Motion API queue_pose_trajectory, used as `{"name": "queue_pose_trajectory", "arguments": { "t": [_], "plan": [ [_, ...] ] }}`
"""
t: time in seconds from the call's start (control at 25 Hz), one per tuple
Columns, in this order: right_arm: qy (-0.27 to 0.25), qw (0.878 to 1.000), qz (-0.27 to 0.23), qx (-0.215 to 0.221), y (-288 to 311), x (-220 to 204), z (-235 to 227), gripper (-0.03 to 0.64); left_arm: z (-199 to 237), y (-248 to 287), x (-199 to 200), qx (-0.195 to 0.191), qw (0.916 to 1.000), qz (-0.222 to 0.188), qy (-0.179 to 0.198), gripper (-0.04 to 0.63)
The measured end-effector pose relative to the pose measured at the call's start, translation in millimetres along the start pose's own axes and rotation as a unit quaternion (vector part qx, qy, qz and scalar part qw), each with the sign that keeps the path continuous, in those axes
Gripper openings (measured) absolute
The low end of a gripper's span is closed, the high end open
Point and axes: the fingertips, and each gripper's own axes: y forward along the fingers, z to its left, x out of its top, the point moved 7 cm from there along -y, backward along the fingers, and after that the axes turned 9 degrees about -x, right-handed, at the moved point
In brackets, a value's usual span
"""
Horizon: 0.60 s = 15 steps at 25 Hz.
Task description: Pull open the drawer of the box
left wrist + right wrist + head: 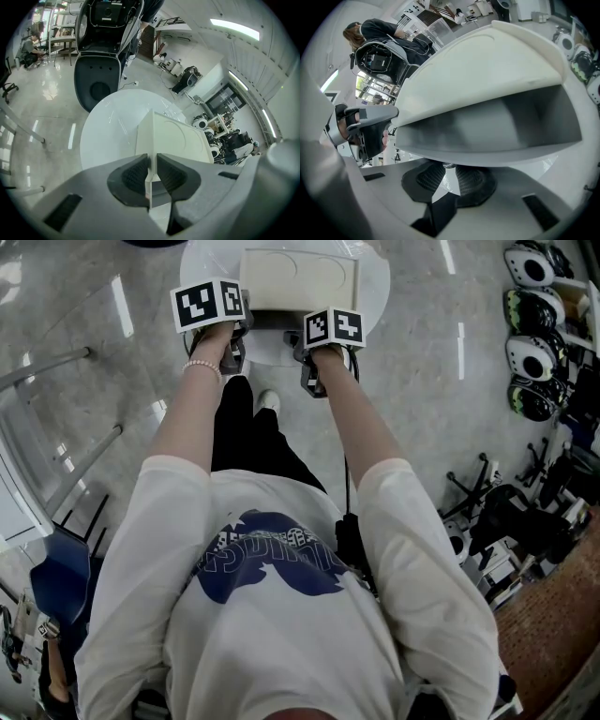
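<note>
Our left gripper (151,174) clamps the near edge of the white box (298,282) on the round table (375,277). Our right gripper (449,174) pinches the knob (449,165) of the drawer (497,157). We judge the drawer barely out, so pulling remains.

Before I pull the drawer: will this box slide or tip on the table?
Probably light: the box looks like thin-walled plastic, so it may slide on the glossy table. It looks wider than tall, so tipping seems unlikely. The left gripper, clamped on its corner edge, should steady it as the right gripper, on the drawer knob, pulls.
</note>
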Motion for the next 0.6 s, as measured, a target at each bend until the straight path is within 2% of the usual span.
{"name": "queue_pose_trajectory", "arguments": {
  "t": [0.6],
  "plan": [
    [-0.003,1.000,0.005,0.001,-1.7,-7.4,-1.7,0.061,-2.3,1.0,1.0,0.002,1.0000,0.001,-0.004,0.067]
  ]
}}
